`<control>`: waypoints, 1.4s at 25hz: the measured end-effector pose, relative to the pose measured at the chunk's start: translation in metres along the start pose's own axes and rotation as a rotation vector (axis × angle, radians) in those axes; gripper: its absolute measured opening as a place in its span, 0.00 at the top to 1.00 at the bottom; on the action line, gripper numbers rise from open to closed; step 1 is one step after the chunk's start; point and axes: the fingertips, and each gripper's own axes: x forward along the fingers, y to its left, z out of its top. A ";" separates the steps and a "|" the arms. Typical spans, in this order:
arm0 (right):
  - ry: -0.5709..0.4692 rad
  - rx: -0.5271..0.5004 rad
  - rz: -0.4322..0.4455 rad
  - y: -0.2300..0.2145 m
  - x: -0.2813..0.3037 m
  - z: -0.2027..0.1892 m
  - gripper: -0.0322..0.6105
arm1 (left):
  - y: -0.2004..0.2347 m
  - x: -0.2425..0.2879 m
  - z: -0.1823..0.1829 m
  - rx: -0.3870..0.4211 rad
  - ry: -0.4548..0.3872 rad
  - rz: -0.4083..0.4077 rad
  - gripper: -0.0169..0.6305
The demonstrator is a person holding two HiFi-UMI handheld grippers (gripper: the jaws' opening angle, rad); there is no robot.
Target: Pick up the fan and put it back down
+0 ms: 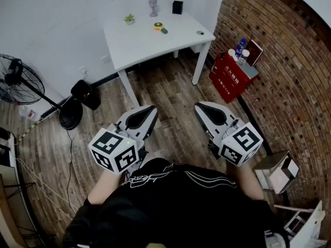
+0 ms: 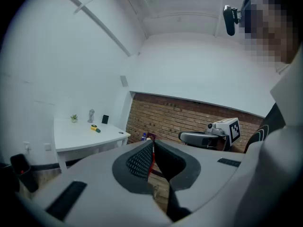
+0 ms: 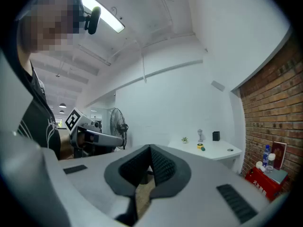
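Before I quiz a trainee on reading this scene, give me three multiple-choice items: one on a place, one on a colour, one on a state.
1. The fan stands:
A. on the floor by the white wall, at the head view's left
B. on a shelf
C. on a chair

2. The box by the brick wall is:
A. blue
B. red
C. green

3. The left gripper and right gripper are:
A. both shut, with nothing between the jaws
B. both wide open
C. both shut on a cable

Answers:
1 A: its round base sits on the planks at the far left.
2 B: it shows plainly red in the head view.
3 A: each gripper view shows its jaw tips meeting on nothing.
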 end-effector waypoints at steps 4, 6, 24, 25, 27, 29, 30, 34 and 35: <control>-0.003 -0.009 -0.005 0.002 -0.008 0.003 0.95 | -0.007 0.001 -0.001 0.004 -0.004 -0.007 0.92; 0.000 -0.010 -0.005 0.003 -0.014 0.003 0.95 | -0.012 0.001 -0.001 0.008 -0.004 -0.010 0.92; 0.017 -0.058 -0.131 -0.044 -0.010 -0.004 0.39 | 0.007 0.027 -0.005 0.004 0.017 -0.016 0.92; 0.024 -0.060 -0.136 -0.048 -0.006 -0.007 0.37 | 0.013 0.030 -0.006 -0.002 0.016 -0.014 0.92; 0.042 -0.062 -0.146 -0.058 0.002 -0.013 0.33 | 0.024 0.039 -0.008 -0.012 0.015 -0.013 0.92; 0.054 -0.066 -0.150 -0.070 0.011 -0.017 0.30 | 0.036 0.050 -0.008 -0.022 0.013 -0.017 0.92; 0.055 -0.067 -0.150 -0.077 0.017 -0.017 0.30 | 0.042 0.057 -0.007 -0.025 0.012 -0.018 0.92; 0.071 -0.057 -0.170 -0.114 0.046 -0.023 0.28 | 0.074 0.089 -0.003 -0.035 0.021 -0.023 0.92; 0.076 -0.053 -0.175 -0.125 0.054 -0.024 0.28 | 0.084 0.099 -0.001 -0.038 0.025 -0.023 0.92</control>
